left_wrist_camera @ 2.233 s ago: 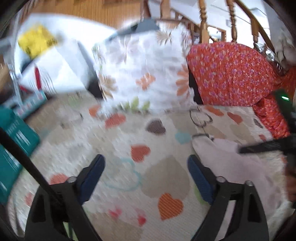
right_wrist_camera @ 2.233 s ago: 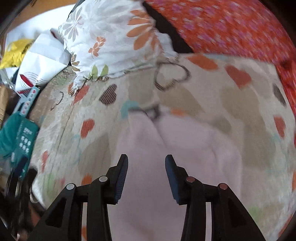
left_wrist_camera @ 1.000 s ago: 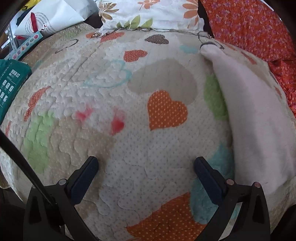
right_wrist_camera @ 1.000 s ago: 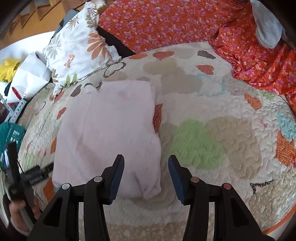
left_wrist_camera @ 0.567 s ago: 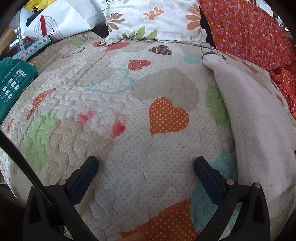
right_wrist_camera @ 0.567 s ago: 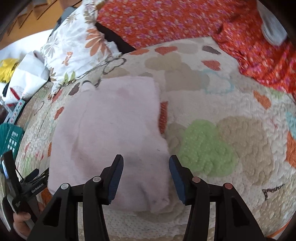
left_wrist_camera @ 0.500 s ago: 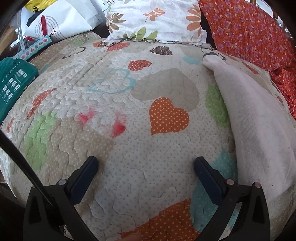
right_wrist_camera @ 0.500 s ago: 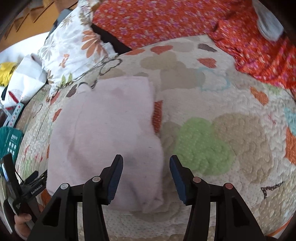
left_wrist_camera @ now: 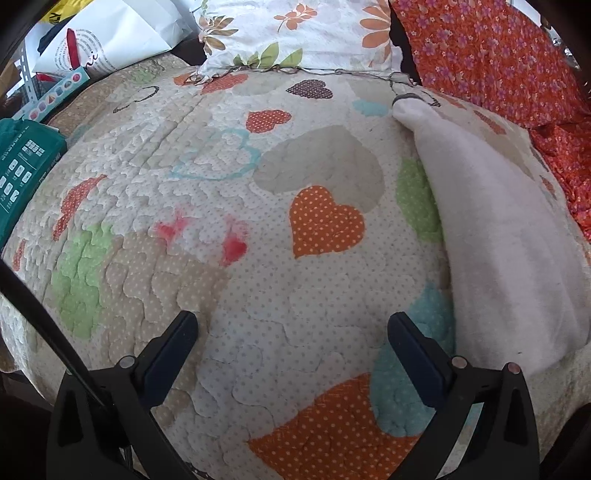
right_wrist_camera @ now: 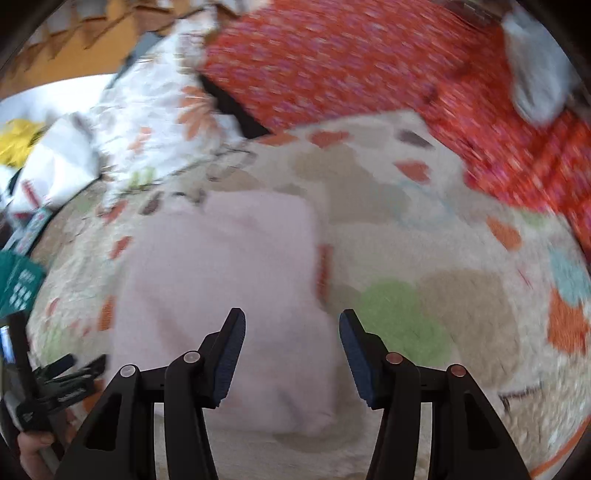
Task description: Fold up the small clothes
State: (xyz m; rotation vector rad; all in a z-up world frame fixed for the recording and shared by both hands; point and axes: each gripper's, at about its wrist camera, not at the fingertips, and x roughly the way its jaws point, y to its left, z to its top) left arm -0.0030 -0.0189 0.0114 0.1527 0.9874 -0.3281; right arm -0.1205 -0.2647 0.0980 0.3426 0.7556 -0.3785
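Observation:
A pale pink folded garment (right_wrist_camera: 229, 288) lies flat on the heart-patterned quilt (right_wrist_camera: 424, 258). In the left wrist view it (left_wrist_camera: 498, 236) lies at the right edge. My right gripper (right_wrist_camera: 291, 332) is open and empty, hovering over the garment's near right corner. My left gripper (left_wrist_camera: 291, 339) is open wide and empty above bare quilt (left_wrist_camera: 221, 221), left of the garment. The left gripper also shows at the lower left of the right wrist view (right_wrist_camera: 55, 380). The right wrist view is blurred.
A floral pillow (left_wrist_camera: 295, 33) and an orange flowered cloth (left_wrist_camera: 491, 59) lie at the back. A white bag (left_wrist_camera: 103, 40) and a teal box (left_wrist_camera: 22, 162) sit at the left. A grey cloth (right_wrist_camera: 535, 74) lies at the far right.
The right gripper has let go of the garment and pulled back from it, and is now swinging, blurring its view. The left gripper has barely moved in the last second.

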